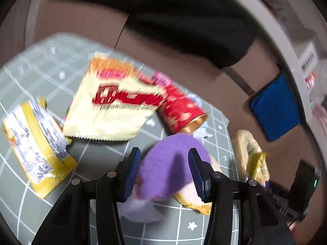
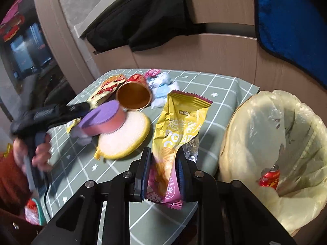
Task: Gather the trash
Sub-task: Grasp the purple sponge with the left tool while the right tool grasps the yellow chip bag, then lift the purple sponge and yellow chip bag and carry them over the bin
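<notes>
My right gripper is shut on a yellow and pink potato chip bag, held above the table next to the lined trash bin. A red can lies in the bin. My left gripper is open, its fingers on either side of a purple and pink sponge; it also shows in the right wrist view. On the table lie a red paper cup, a cream snack bag, a yellow wrapper and crumpled blue-white wrappers.
The table has a grey-green checked cloth. A round yellow-rimmed sponge pad lies under the purple sponge. A blue cloth and a dark garment hang on the brown furniture behind. The bin stands at the table's right edge.
</notes>
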`<state>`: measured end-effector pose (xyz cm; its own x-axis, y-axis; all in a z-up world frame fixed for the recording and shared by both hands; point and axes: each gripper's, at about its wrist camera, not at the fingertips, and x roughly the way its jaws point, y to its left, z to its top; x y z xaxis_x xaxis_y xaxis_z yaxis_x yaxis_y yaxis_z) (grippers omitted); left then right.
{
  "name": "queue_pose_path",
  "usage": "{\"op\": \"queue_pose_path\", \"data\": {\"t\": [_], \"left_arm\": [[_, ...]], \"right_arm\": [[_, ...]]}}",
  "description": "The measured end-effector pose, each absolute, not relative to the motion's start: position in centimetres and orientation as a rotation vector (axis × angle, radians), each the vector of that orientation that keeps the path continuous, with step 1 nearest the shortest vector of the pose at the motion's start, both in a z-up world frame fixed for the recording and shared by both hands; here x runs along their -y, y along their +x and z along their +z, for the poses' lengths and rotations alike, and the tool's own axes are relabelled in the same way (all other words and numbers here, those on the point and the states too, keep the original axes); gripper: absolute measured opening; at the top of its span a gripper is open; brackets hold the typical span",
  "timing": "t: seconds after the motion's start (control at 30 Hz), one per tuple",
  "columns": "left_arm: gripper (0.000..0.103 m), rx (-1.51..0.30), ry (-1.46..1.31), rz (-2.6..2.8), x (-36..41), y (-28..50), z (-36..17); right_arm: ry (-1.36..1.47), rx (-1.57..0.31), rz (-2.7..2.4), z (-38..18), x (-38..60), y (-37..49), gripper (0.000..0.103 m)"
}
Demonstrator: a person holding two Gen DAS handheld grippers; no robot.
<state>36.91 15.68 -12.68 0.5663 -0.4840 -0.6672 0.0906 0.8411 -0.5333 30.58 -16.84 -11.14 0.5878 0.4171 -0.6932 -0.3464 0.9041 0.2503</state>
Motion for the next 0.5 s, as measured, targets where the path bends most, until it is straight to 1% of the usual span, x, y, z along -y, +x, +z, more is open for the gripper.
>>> {"op": "queue_pose_path", "data": {"t": [0.17, 0.3, 0.4, 0.5], "left_arm": [[0.049, -0.937, -0.514, -0.359, -16.3, 36.3, -13.9], [0.050, -0.929, -0.358, -0.433, -13.2, 34.4, -13.3], [0.051, -0.916, -0.274, -0.451, -11.1, 33.7, -13.1], [0.057, -0.933, -0.300, -0.445, -10.3, 34.3, -13.6]], "right_arm": [[0.071, -0.828, 0.454, -11.3, 16.6, 29.2, 0.022], [0.089, -0.827, 0.448, -11.1, 17.2, 28.7, 0.022], [0.098, -0.818, 0.443, -10.9, 17.4, 28.3, 0.022], [0.097, -0.809, 0.439, -10.7, 17.6, 27.9, 0.023]]}}
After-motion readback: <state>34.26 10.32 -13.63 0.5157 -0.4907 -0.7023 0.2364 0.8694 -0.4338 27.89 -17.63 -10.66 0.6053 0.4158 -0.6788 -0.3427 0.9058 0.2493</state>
